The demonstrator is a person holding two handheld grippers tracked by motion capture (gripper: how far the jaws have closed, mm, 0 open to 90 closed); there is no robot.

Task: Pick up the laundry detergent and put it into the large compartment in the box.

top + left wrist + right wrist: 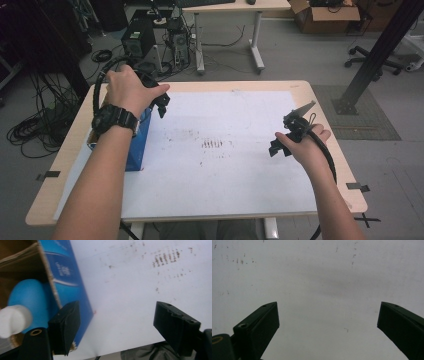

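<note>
The open-topped blue cardboard box (136, 145) stands at the left edge of the white sheet (235, 150) that covers the light wooden table (325, 125), its long axis running from the person's side away toward the far edge. In the left gripper view, a rounded blue bottle with a white cap (23, 302) lies inside it, cap toward the camera, against the brown inner wall.

The left gripper (161, 104) sits just beside the box's far right corner, over the sheet rather than over the opening. In its own view, 1 black jaw overlaps the blue outer wall and the other stands well out over bare white paper; the jaws are about half spread with nothing between the pads. So the bottle lies off to the side of the fingers, past the near jaw and over the cardboard wall, not in the gap.

The right gripper (280, 146) rests over the right half of the sheet, well apart from the box, with its 2 jaws wide and empty above plain paper.

The left hand is plainly the nearer 1. Judging from this, any reach for the bottle calls for it to swing across the wall and line the jaws up across the bottle's body.
</note>
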